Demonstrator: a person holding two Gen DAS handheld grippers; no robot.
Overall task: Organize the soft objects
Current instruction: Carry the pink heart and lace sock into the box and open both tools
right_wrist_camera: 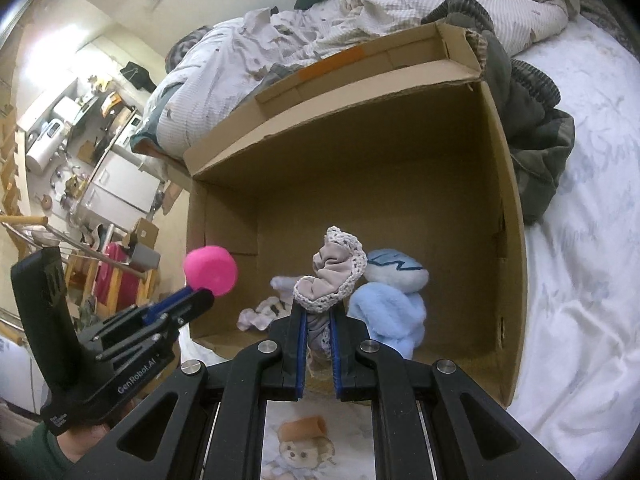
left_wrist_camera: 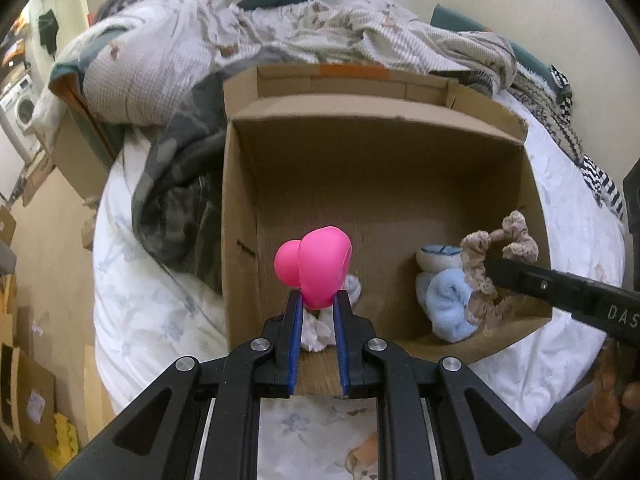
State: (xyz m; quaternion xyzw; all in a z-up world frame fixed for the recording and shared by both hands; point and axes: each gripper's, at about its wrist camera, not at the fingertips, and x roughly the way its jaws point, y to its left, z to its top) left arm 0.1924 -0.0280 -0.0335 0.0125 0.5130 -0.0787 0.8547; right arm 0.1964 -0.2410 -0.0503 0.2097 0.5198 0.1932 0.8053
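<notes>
An open cardboard box (left_wrist_camera: 360, 168) lies on the bed, its opening facing me. My left gripper (left_wrist_camera: 318, 300) is shut on a soft pink ball-shaped toy (left_wrist_camera: 320, 268), held at the box's front left; it also shows in the right wrist view (right_wrist_camera: 210, 270). My right gripper (right_wrist_camera: 318, 314) is shut on a beige scrunchie with a crochet edge (right_wrist_camera: 332, 268), held over the box's front; in the left wrist view the scrunchie (left_wrist_camera: 480, 276) hangs from the gripper's fingers (left_wrist_camera: 520, 276). Inside the box lie a light blue plush (right_wrist_camera: 390, 308) and a small white cloth piece (right_wrist_camera: 260, 314).
The box rests on a white bed sheet (right_wrist_camera: 580, 280). A crumpled patterned duvet (left_wrist_camera: 200, 52) and a dark camouflage garment (left_wrist_camera: 180, 208) lie behind and left of the box. Cardboard pieces (left_wrist_camera: 24, 392) lie on the floor to the left of the bed.
</notes>
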